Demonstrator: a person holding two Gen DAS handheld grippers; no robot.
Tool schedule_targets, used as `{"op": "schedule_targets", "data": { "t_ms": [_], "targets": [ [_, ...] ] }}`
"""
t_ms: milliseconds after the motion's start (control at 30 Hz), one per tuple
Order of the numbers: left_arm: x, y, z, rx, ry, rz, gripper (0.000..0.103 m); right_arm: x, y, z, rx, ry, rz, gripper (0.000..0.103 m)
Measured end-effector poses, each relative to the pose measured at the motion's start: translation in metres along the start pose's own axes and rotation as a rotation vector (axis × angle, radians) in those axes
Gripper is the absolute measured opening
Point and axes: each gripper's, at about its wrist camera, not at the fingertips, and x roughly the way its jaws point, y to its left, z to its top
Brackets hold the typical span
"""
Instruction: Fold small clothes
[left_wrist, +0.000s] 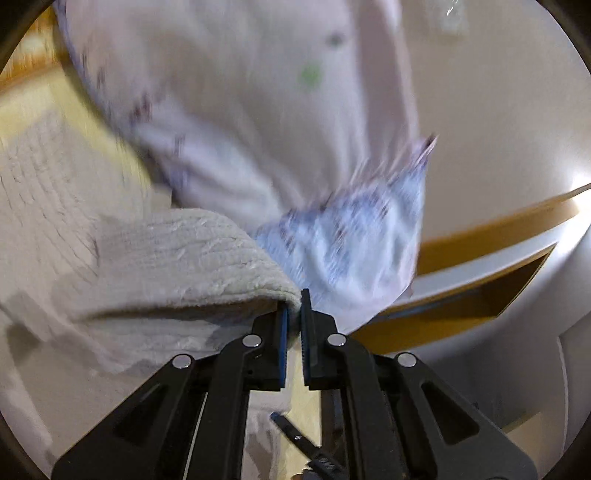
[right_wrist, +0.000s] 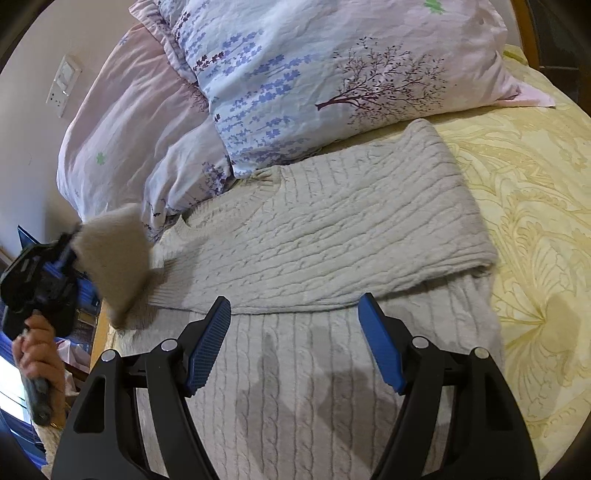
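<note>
My sweater (right_wrist: 332, 206) lies across the bed (right_wrist: 535, 221) on a yellow patterned bedspread, a grey cable-knit with one sleeve already laid over the body. Behind it two pillows are stacked against the wall: the nearer pillow (right_wrist: 332, 74) is printed with a dark tree and purple flowers and touches the sweater's neck edge, and the pink pillow (right_wrist: 122, 122) sits further left beside it. A light switch (right_wrist: 64, 85) is on the wall above them. A wooden bed frame edge (right_wrist: 99, 332) shows at the left of the mattress.

From my left side the view is blurred. The flowered pillow fills the upper part and hangs close over the sleeve (left_wrist: 177, 258) I have in hand, so it crowds the space just beyond my tool.

My left tool (left_wrist: 294, 314) is pinched nearly closed on the end of the sleeve, the cuff squeezed between its blue pads. From the right-hand view that same left tool sits at the left edge of the bed with the sleeve end standing up out of it, my left hand (right_wrist: 37, 354) wrapped round its handle below.

My right tool (right_wrist: 295, 317) stands wide, its blue pads (right_wrist: 207, 343) apart and gripping nothing. It hovers over the lower body of the sweater, just below the folded sleeve, and casts a shadow on the knit.
</note>
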Motion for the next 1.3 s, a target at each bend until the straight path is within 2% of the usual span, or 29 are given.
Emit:
{"op": "schedule_targets", "data": {
  "t_ms": [133,233,267,333,433,500,600,700,733,833,867,967,1133,1167,1200,1233,1300],
  "targets": [
    [0.055,0.019,-0.031,-0.011,0.135,0.090,0.007,-0.005,0.000,0.000,-0.015,-0.014,-0.023,0.073],
    [0.073,0.029,-0.049,-0.013,0.229,0.137,0.019,-0.006,0.002,0.000,-0.035,-0.018,-0.035,0.073],
    [0.071,0.029,-0.053,-0.004,0.255,0.141,0.031,-0.007,0.004,0.000,-0.046,-0.018,-0.041,0.073],
    [0.058,0.026,-0.060,0.037,0.304,0.120,0.047,-0.008,0.010,0.000,-0.082,-0.021,-0.059,0.073],
    [0.018,0.018,-0.053,0.142,0.298,0.108,0.055,-0.008,0.024,0.001,-0.153,-0.030,-0.070,0.073],
    [-0.007,0.018,-0.039,0.220,0.250,0.173,0.055,-0.006,0.038,0.001,-0.210,-0.035,-0.061,0.073],
    [-0.040,0.028,-0.012,0.328,0.164,0.400,0.053,0.001,0.074,-0.002,-0.334,-0.034,-0.026,0.068],
    [-0.051,0.055,0.001,0.307,0.158,0.512,0.043,0.019,0.128,-0.017,-0.537,-0.028,-0.001,0.062],
    [-0.052,0.062,0.004,0.292,0.164,0.528,0.038,0.026,0.144,-0.024,-0.600,-0.025,0.005,0.059],
    [-0.055,0.082,0.007,0.269,0.169,0.569,0.030,0.049,0.188,-0.047,-0.794,-0.016,-0.004,0.054],
    [-0.056,0.087,0.008,0.262,0.166,0.569,0.026,0.057,0.201,-0.055,-0.857,-0.022,-0.027,0.054],
    [-0.060,0.094,0.010,0.249,0.163,0.545,0.024,0.080,0.226,-0.077,-1.014,-0.045,-0.115,0.053],
    [-0.060,0.096,0.012,0.231,0.164,0.512,0.024,0.111,0.239,-0.089,-1.112,-0.052,-0.220,0.051],
    [-0.060,0.096,0.013,0.229,0.164,0.509,0.024,0.116,0.237,-0.087,-1.110,-0.052,-0.238,0.044],
    [-0.061,0.096,0.013,0.230,0.164,0.508,0.024,0.119,0.237,-0.087,-1.105,-0.051,-0.250,0.013],
    [-0.061,0.096,0.012,0.231,0.163,0.508,0.024,0.120,0.234,-0.082,-1.077,-0.042,-0.251,0.007],
    [-0.059,0.096,0.012,0.230,0.163,0.507,0.024,0.108,0.228,-0.070,-0.980,-0.066,-0.202,0.006]
  ]
}}
